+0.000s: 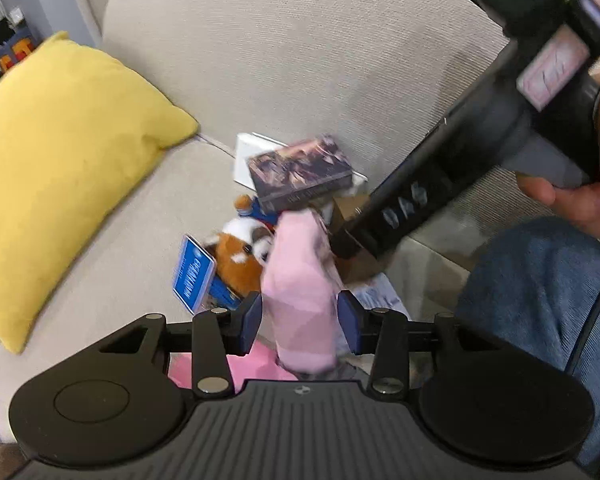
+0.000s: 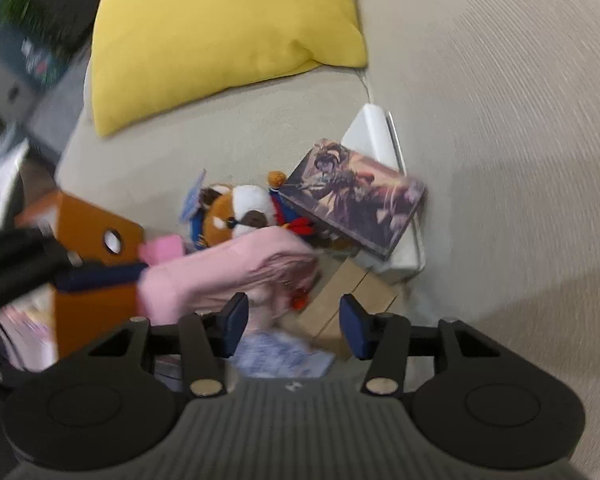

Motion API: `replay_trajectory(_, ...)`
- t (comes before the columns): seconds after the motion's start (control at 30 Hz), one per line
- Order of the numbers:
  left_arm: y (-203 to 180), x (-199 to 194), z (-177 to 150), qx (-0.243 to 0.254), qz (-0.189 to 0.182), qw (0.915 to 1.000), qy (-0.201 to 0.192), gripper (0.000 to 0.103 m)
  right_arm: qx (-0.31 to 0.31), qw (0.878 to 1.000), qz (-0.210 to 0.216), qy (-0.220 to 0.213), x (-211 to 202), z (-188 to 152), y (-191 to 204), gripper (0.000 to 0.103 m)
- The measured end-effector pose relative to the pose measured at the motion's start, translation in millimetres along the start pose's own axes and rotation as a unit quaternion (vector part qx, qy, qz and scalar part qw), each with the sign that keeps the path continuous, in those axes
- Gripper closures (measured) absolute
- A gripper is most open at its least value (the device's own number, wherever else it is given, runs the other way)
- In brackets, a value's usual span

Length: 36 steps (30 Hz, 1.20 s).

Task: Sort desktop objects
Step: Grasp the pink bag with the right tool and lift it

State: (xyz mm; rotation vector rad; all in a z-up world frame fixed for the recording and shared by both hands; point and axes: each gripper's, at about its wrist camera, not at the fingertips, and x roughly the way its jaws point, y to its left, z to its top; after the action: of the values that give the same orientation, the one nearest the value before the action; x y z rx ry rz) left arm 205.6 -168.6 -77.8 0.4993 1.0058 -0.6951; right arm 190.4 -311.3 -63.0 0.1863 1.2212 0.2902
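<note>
My left gripper (image 1: pixel 299 316) is shut on a pink faceted bottle (image 1: pixel 296 280), held above the pile on the sofa. In the right wrist view the bottle (image 2: pixel 220 268) lies across the scene, held from the left. My right gripper (image 2: pixel 292 322) is open and empty above the pile. The pile holds a brown and white plush toy (image 2: pixel 236 210), a dark illustrated box (image 2: pixel 360 204) leaning on a white box (image 2: pixel 374 136), a blue card (image 1: pixel 192 276) and a cardboard box (image 2: pixel 348 292).
A yellow cushion (image 1: pixel 56 168) lies on the beige sofa (image 1: pixel 300 60), left of the pile. An orange box (image 2: pixel 96 240) stands at the left in the right wrist view. A blue printed paper (image 2: pixel 276 354) lies under the right gripper. The person's jeans-clad knee (image 1: pixel 540 300) is at right.
</note>
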Motion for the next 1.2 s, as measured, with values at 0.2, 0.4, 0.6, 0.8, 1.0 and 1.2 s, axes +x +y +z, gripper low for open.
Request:
replay_trajectory(0.2, -8, 6, -10, 0.015, -0.011, 0.9998, 0.008, 0.069, 0.080, 0.996, 0.045, 0.009, 1, -6, 7, 0.038)
replay_trajectory(0.4, -9, 9, -14, 0.016, -0.020, 0.9997, 0.006, 0.072, 0.118, 0.990, 0.070, 0.014, 11, -1, 11, 0.035)
replay_trajectory(0.6, -5, 9, -15, 0.017, -0.020, 0.9996, -0.005, 0.072, 0.140, 0.987, 0.076, 0.028, 30, 2, 8, 0.037)
replay_trajectory(0.8, -5, 8, -17, 0.018, -0.027, 0.9995, -0.003, 0.072, 0.136, 0.986, 0.082, 0.044, 37, 4, 18, 0.050)
replay_trajectory(1.0, -11, 7, -17, 0.012, -0.043, 0.9989, -0.008, 0.075, 0.144, 0.987, 0.051, 0.043, 39, 11, 20, 0.042)
replay_trajectory(1.2, -9, -15, -24, 0.017, -0.031, 0.9990, -0.027, 0.075, 0.116, 0.990, 0.073, 0.031, 27, 9, 26, 0.088)
